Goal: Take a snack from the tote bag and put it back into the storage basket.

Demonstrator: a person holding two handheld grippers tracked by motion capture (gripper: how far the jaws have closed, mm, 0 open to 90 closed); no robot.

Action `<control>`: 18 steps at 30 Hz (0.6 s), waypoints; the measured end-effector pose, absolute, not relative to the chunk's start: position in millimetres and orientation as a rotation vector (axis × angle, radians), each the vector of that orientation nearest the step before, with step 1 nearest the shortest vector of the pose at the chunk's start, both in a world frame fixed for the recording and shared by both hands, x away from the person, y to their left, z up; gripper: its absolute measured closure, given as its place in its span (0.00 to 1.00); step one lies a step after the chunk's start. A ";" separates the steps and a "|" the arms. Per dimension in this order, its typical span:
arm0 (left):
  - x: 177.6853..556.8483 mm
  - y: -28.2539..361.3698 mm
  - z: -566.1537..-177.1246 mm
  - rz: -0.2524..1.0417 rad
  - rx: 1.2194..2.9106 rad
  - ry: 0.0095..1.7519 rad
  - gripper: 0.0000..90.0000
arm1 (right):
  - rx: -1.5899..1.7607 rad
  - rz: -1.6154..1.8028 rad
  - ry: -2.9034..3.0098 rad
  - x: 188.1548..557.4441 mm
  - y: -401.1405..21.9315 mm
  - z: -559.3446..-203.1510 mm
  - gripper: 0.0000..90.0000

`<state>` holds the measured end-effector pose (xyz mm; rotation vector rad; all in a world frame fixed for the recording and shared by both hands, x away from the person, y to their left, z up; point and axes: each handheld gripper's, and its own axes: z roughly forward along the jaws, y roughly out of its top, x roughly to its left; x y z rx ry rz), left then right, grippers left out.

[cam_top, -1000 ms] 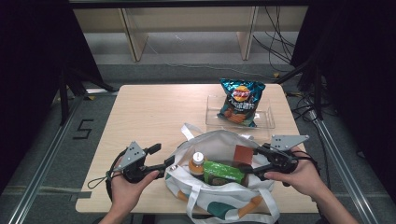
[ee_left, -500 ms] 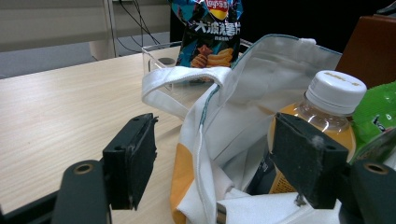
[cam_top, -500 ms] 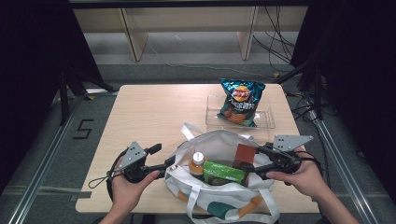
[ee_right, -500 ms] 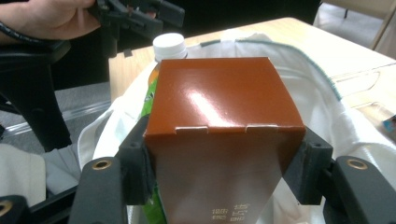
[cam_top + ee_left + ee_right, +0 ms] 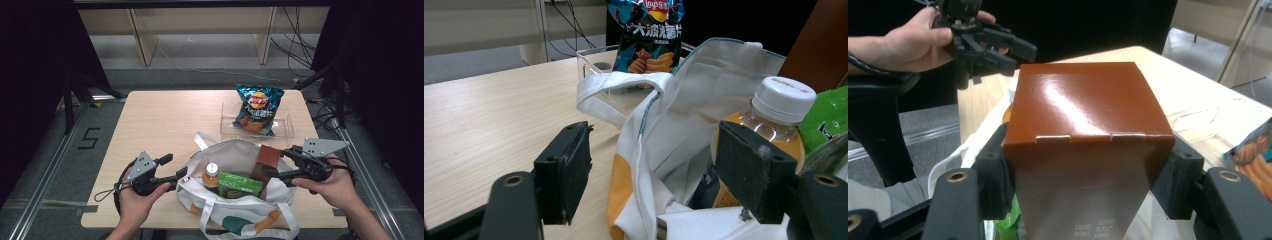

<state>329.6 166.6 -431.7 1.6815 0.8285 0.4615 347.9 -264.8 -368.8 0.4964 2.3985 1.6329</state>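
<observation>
A white tote bag (image 5: 235, 152) lies open at the table's near edge, with an orange-drink bottle (image 5: 211, 175) and a green packet (image 5: 240, 184) inside it. My right gripper (image 5: 276, 163) is shut on a brown box (image 5: 268, 159), holding it upright over the bag's right side. In the right gripper view both pads press the sides of the box (image 5: 1088, 110). My left gripper (image 5: 175, 166) stands open at the bag's left rim. In the left gripper view the bag's rim (image 5: 644, 145) runs between the open jaws without being pinched, and the bottle (image 5: 781, 100) stands just behind the right jaw.
A bag of chips (image 5: 257, 109) rests in a clear tray (image 5: 285, 131) at the back right of the wooden table (image 5: 165, 120). The tote's handle (image 5: 619, 87) loops toward the tray. Shelving legs and cables lie beyond the table's far edge.
My right gripper has risen a little with the brown box, which now stands higher out of the bag. The left gripper has stayed put.
</observation>
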 end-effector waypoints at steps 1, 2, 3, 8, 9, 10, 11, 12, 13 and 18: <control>329.1 167.1 -431.2 0.465 1.684 0.835 0.33 | 0.519 1.649 2.376 346.8 -264.5 -367.4 0.43; 329.2 167.5 -431.1 0.467 1.684 0.834 0.33 | 0.529 1.651 2.376 346.4 -265.3 -366.0 0.43; 329.4 167.5 -430.9 0.467 1.682 0.834 0.33 | 0.526 1.649 2.380 347.0 -266.8 -363.6 0.43; 330.4 166.5 -431.9 0.459 1.678 0.829 0.33 | 0.549 1.682 2.338 347.8 -270.6 -355.3 0.43; 329.7 166.6 -431.4 0.463 1.684 0.838 0.33 | 0.557 1.689 2.327 348.1 -271.0 -354.0 0.43; 330.2 166.5 -431.7 0.460 1.677 0.830 0.33 | 0.546 1.674 2.337 348.9 -273.1 -351.9 0.43; 329.4 166.8 -430.9 0.465 1.683 0.836 0.33 | 0.555 1.691 2.320 348.7 -272.9 -350.8 0.43; 329.4 167.0 -431.1 0.465 1.684 0.834 0.33 | 0.550 1.688 2.320 349.0 -273.7 -348.9 0.43; 329.3 166.9 -431.4 0.464 1.684 0.837 0.33 | 0.551 1.693 2.303 349.0 -273.7 -347.5 0.43; 329.5 167.3 -430.7 0.467 1.681 0.834 0.33 | 0.542 1.671 2.289 349.8 -278.2 -334.6 0.43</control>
